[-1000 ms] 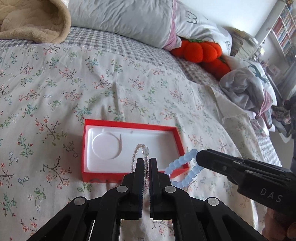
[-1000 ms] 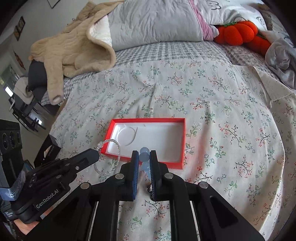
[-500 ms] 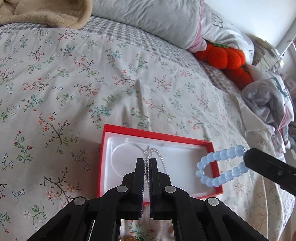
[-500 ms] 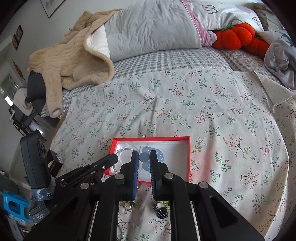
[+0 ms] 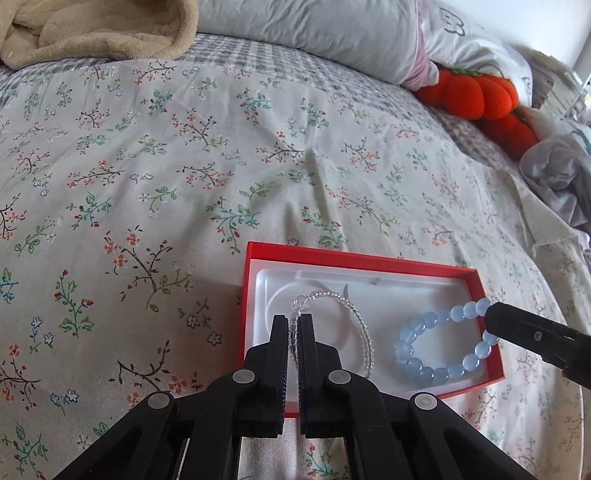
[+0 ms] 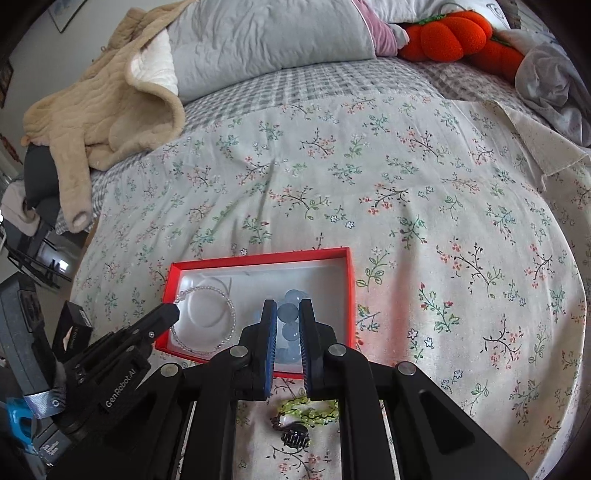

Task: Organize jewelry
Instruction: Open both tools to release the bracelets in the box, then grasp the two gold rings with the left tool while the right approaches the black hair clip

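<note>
A red box (image 5: 354, 256) (image 6: 258, 258) with a white moulded insert lies on the floral bedspread. My left gripper (image 5: 293, 323) (image 6: 173, 312) is shut on a clear bead bracelet (image 5: 347, 302) (image 6: 207, 291), which hangs into the box's left half. My right gripper (image 6: 287, 314) (image 5: 491, 319) holds a pale blue bead bracelet (image 5: 417, 328) (image 6: 290, 317) between its fingers, down in the box's right half; the jaws stand a bead's width apart.
Loose jewelry lies on the bedspread just before the box: a green bead bracelet (image 6: 314, 408) and a dark hair clip (image 6: 293, 437). A beige jacket (image 6: 103, 107), grey pillow (image 6: 266, 40) and orange plush pumpkins (image 6: 450, 33) lie at the back.
Both grippers moved forward and down over the box. The clear and blue bracelets went from hanging above it to resting inside it. The right jaws have spread a little.
</note>
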Action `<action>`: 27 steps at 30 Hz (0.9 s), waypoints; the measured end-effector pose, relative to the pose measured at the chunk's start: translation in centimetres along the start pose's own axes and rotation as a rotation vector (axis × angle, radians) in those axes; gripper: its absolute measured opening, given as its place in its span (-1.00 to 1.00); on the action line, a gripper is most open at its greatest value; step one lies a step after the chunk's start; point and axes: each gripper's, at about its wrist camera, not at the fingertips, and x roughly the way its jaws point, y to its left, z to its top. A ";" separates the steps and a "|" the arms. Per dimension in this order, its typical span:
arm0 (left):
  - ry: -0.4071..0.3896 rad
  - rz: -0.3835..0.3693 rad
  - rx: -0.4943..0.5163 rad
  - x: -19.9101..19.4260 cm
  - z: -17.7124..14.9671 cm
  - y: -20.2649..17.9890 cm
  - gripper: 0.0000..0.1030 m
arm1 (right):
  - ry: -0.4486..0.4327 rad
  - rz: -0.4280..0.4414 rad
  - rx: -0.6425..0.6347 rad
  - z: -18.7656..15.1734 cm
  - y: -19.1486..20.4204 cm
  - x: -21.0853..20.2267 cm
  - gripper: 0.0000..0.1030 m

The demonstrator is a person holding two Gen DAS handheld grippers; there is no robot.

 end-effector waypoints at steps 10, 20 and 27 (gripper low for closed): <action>0.036 0.008 0.034 -0.1 0.1 -0.3 -0.80 | 0.036 -0.011 -0.025 -0.1 -0.1 -0.1 -0.62; 0.035 0.056 0.097 -3.4 -1.5 -0.9 0.10 | 0.054 -0.033 -0.120 -2.3 -0.1 -2.4 -0.22; 0.112 0.089 0.087 -3.5 -3.3 -0.5 0.59 | 0.102 -0.019 -0.134 -4.3 -0.4 -2.9 0.05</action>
